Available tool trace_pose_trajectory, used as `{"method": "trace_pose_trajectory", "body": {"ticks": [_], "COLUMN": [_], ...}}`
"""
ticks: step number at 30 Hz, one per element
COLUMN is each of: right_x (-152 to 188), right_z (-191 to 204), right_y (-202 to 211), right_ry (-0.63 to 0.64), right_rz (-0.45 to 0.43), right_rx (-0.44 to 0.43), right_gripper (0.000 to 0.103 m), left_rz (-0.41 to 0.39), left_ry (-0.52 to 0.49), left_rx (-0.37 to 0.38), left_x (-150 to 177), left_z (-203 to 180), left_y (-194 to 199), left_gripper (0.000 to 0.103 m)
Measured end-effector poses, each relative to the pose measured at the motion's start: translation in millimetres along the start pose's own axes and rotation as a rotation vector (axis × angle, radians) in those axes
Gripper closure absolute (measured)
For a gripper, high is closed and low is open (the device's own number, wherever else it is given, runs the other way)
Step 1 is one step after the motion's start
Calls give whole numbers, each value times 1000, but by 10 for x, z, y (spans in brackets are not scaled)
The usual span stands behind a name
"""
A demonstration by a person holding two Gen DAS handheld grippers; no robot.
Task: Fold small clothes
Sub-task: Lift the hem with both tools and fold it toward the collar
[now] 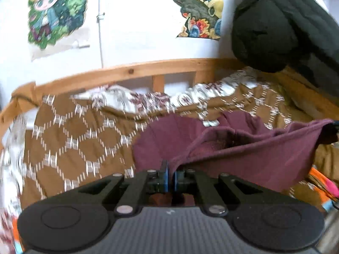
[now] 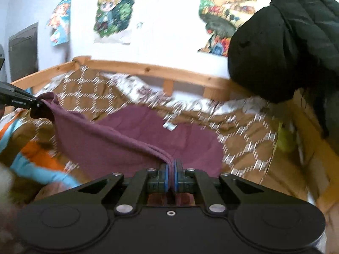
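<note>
Where tools (image 1: 169,174) (image 2: 171,174) pinch (both) — garment (image 2: 135,131) spans left-right.

"GenRobot.AI" on left tongs (image 2: 42,105)

The left gripper (image 1: 170,174) is black, with thin blue pads on its jaws. Behind the jaws, black bars fan out, pinned with shiny silver screws. Two big round black discs sit on each side of a grey ribbed plate. The right gripper (image 2: 171,174) looks the same, but its middle plate is smooth black with one small silver ring.
</note>
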State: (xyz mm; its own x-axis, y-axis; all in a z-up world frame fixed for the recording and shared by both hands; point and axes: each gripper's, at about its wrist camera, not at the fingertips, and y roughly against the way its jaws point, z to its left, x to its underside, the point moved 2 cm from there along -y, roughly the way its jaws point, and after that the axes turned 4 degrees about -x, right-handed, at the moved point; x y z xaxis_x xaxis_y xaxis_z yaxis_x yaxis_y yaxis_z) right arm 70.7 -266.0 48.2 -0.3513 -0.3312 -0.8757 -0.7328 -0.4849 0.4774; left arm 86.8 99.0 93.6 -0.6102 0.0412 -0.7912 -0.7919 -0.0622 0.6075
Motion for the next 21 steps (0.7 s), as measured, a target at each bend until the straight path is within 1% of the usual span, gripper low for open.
{"method": "trace_pose_trajectory", "body": {"ticks": [2,5,7,9,11,15,21], "right_x": [-152,-347,-425,-451,-444,-348,-222], "right_z": [-148,-392,-513,-609,-697,-930,-1021], "right_y": [-214,-582,-853,-1197,-1506,-2114,-2670], "right_ry": [19,34,73,119,116,13,-14], "right_rz": [-22,-48,-71,-86,-78,-21,32], "right_rx": [25,63,114,178,205,194,180], "right_gripper": [98,98,98,98,98,98,98], "left_rz": [8,24,22,23,61,129,180], "left_ry": [-16,-20,-40,-73,-78,-53,-8], "left_rx": [-33,-81,-115,-154,-176,-169,-127], "left_x": [-225,-472,-583,-661,-692,-639,-512], "left_z": [-4,-15,-29,-147,-222,-185,-5], "left_y": [-239,-623,-886,-1191,-1522,-2015,-2415], "left_gripper": [98,98,98,98,98,97,96]}}
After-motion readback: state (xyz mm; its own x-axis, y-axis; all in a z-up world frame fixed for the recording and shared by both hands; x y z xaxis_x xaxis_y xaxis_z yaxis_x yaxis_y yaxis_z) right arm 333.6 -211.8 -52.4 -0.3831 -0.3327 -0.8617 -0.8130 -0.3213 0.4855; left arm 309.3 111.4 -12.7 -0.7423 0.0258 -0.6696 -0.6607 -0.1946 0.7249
